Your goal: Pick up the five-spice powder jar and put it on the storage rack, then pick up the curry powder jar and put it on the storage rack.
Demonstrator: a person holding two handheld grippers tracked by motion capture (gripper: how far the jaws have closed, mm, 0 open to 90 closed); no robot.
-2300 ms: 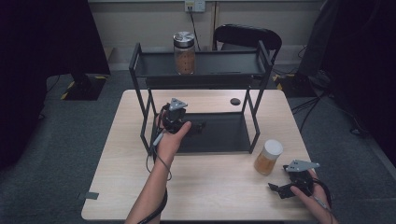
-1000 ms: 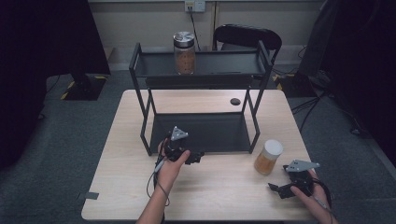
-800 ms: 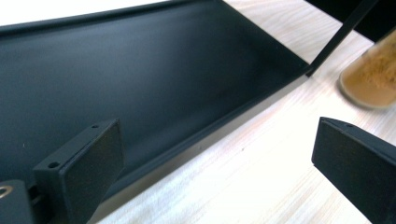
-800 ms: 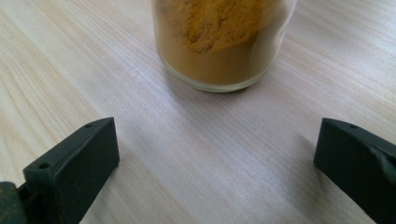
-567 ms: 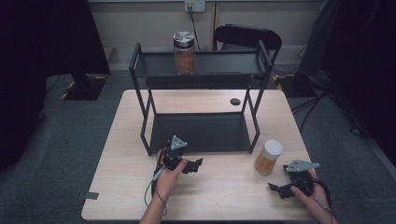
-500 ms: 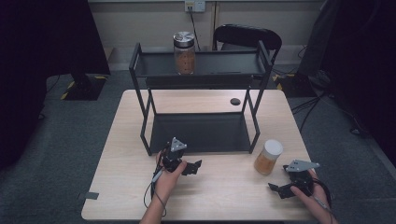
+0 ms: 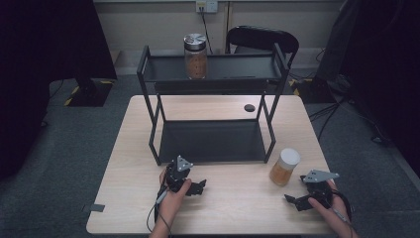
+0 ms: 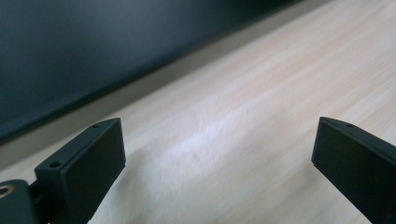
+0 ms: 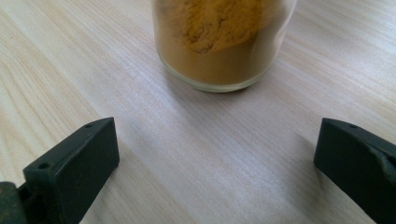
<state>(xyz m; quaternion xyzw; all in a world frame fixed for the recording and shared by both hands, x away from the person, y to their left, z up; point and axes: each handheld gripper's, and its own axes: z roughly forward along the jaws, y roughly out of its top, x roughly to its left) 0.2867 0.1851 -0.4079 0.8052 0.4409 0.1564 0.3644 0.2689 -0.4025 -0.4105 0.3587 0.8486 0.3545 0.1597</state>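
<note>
Ahead of my right tool (image 7: 297,202), up and a little to the left in the high view, stands the jar of orange powder (image 7: 284,166), upright on the tabletop (image 7: 233,208) near its right front area and just off the front right leg of the black shelf rack (image 7: 213,74). Right gripper view puts the jar (image 9: 224,42) dead centre between the two black jaws but apart from them, bare wood between jaw tips and glass base. Jaws spread wide, nothing held. The jar's long axis is vertical, white lid on top, so I read the coming move as a straight push forward along the tool's own line until the jaws flank the glass wall, then squeeze; no yaw correction looks needed. Right hand (image 7: 332,210) is clearly the nearer one. Left tool (image 7: 198,187) sits near the middle front of the tabletop, just in front of the rack's lower shelf, well apart from the jar. The left gripper view has its jaws wide too, empty, over bare wood with the dark edge of the lower shelf behind. A second jar (image 7: 195,55) with a metal lid stands on the rack's top shelf, left of centre, so my guess is this one goes up beside it. Risk I see: jaws coming in too low and nudging the base instead of gripping the wall.
</note>
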